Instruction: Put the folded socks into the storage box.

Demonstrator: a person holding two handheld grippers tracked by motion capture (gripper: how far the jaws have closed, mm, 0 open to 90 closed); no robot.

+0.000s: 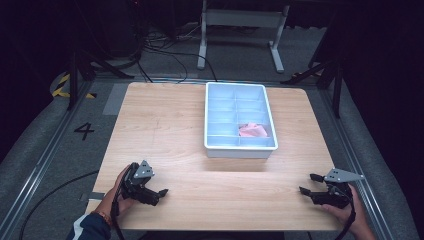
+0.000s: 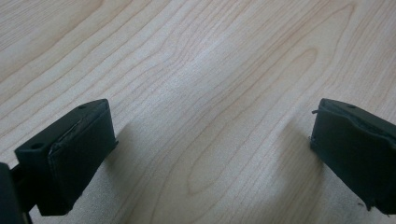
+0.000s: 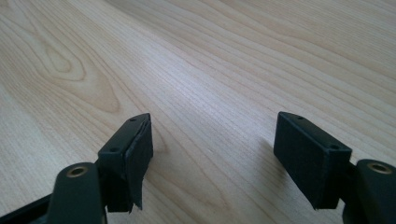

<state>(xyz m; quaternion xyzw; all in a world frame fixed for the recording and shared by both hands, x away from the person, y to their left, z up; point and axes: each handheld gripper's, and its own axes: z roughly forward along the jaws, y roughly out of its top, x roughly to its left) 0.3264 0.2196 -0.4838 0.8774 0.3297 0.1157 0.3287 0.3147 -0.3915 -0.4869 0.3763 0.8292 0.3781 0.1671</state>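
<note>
My left gripper (image 1: 159, 196) rests low over the near left part of the wooden table (image 1: 165, 130), held by a hand, and points right. In the left gripper view it (image 2: 212, 140) stands open with bare wood between its jaws. At the near right my right gripper (image 1: 307, 183) points left, also held by a hand. The right gripper view shows it (image 3: 215, 140) open, with nothing but wood grain between the jaws. A white tray (image 1: 241, 148) with several compartments stands at the middle back. A pink crumpled item (image 1: 253, 130) lies in a near right compartment of it.
The table's front edge runs just below both hands. Metal rails and grey floor flank the table, with a cable (image 1: 50, 192) on the floor at the left. A white frame stand (image 1: 242, 20) is behind the table.
</note>
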